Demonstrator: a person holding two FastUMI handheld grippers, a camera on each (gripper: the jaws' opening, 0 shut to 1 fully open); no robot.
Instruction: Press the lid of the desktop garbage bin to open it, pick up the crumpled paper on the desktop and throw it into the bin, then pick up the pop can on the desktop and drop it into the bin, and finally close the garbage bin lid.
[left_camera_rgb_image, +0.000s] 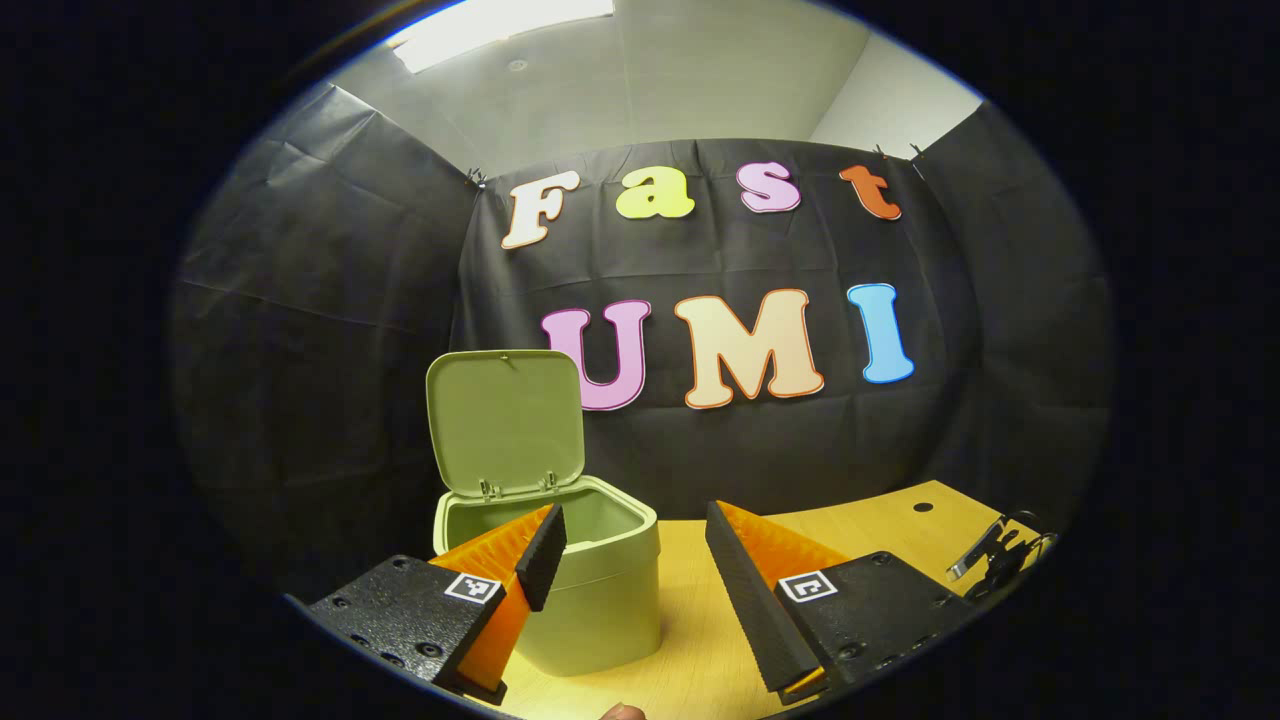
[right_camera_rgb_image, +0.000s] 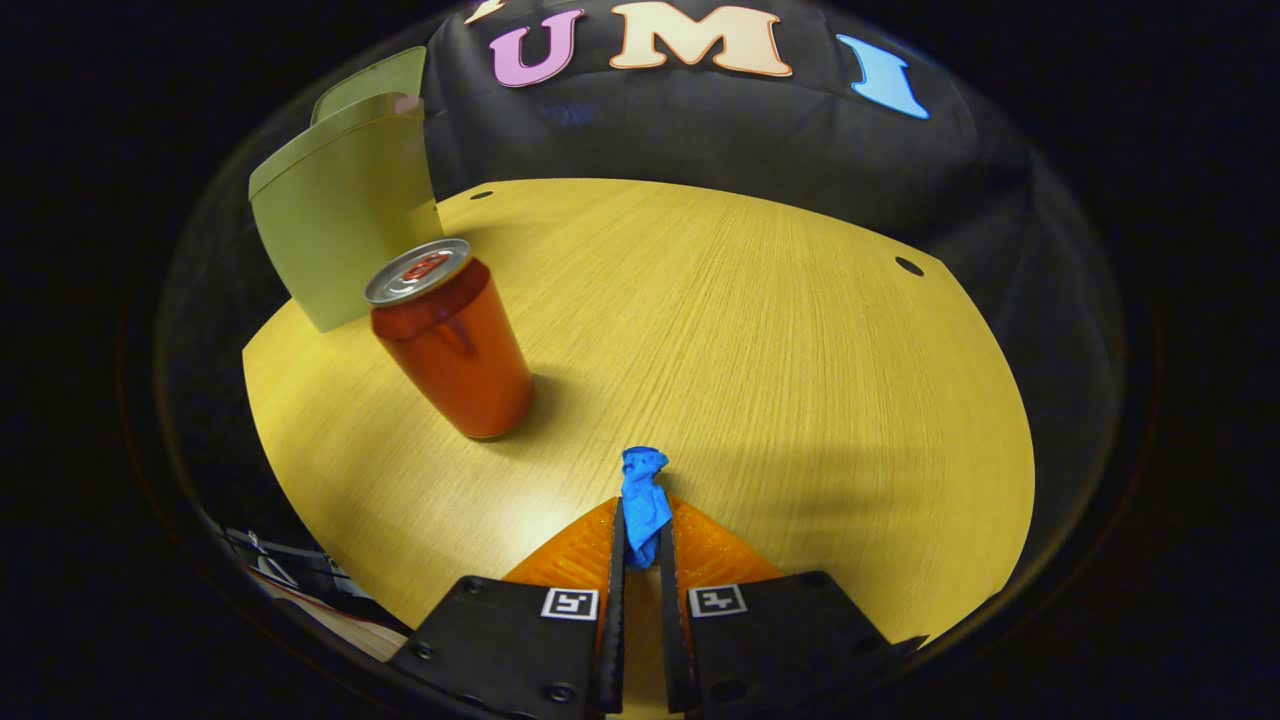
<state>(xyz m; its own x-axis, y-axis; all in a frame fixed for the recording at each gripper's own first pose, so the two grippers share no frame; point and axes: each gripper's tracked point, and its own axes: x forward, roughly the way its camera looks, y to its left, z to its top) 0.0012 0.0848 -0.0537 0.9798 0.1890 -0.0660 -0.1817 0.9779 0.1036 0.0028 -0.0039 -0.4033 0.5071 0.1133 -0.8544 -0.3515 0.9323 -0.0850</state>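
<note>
Left tool: my left tool (left_camera_rgb_image: 628, 560) hangs with its fingers spread wide and nothing between them, above the tabletop (left_camera_rgb_image: 700, 620).
Right tool: in the right gripper view my right tool (right_camera_rgb_image: 640, 540) has its fingers drawn nearly together, both pressing on the blue crumpled paper (right_camera_rgb_image: 643, 500), which sticks out past the fingertips toward 12 o'clock.
Garbage bin: in the left gripper view the pale green desktop garbage bin (left_camera_rgb_image: 590, 590) stands on the tabletop at about 10 o'clock from my left tool, just behind the left finger; in the right gripper view it sits at about 10 o'clock near the tabletop's far left edge.
Lid: the lid (left_camera_rgb_image: 505, 420) stands raised upright on its hinges at the back of the bin, so the bin's mouth is open.
Pop can: the red pop can (right_camera_rgb_image: 450, 340) stands upright on the tabletop, just in front of the bin, at about 11 o'clock from my right tool and apart from it.
Tabletop: light wood grain, with small dark holes near its far edge.
</note>
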